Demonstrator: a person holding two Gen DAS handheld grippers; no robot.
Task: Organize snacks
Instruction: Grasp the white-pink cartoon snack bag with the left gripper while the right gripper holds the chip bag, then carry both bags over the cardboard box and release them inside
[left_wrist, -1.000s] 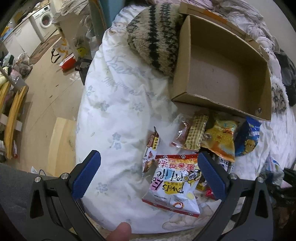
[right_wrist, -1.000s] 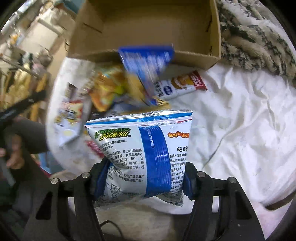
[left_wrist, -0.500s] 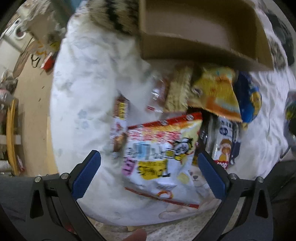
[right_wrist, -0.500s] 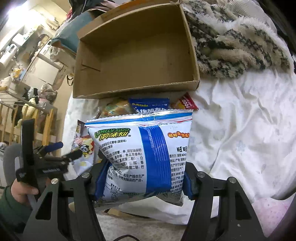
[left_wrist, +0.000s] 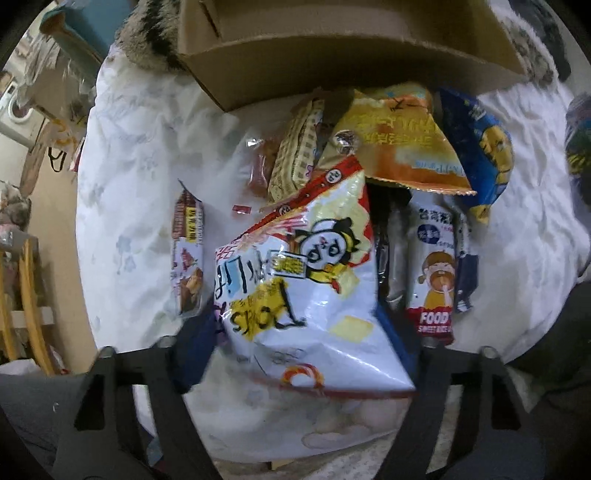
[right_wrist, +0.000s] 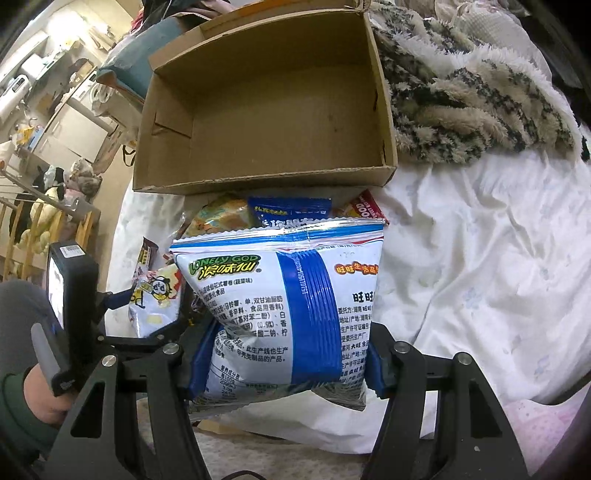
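My right gripper (right_wrist: 284, 365) is shut on a blue and white Lonely God chip bag (right_wrist: 284, 310), held upright in front of an empty cardboard box (right_wrist: 273, 110). My left gripper (left_wrist: 295, 343) is shut on a white, red and yellow snack bag (left_wrist: 303, 280), which lifts at its near end; the bag also shows in the right wrist view (right_wrist: 155, 302). Behind it lie an orange bag (left_wrist: 399, 144), a blue bag (left_wrist: 476, 147), a rice cracker pack (left_wrist: 432, 273), a chocolate bar (left_wrist: 188, 254) and a wafer pack (left_wrist: 295, 151). The box (left_wrist: 351, 48) sits just beyond them.
All of it rests on a white floral duvet (right_wrist: 480, 240). A shaggy patterned blanket (right_wrist: 472, 99) lies to the right of the box. The bed's left edge drops to the floor (left_wrist: 55, 206), with a wooden rack (right_wrist: 37, 229) and clutter beyond.
My left gripper moved forward over the snack pile and shut on the white and red bag. My right gripper rose and drew back with the chip bag, showing the whole box.
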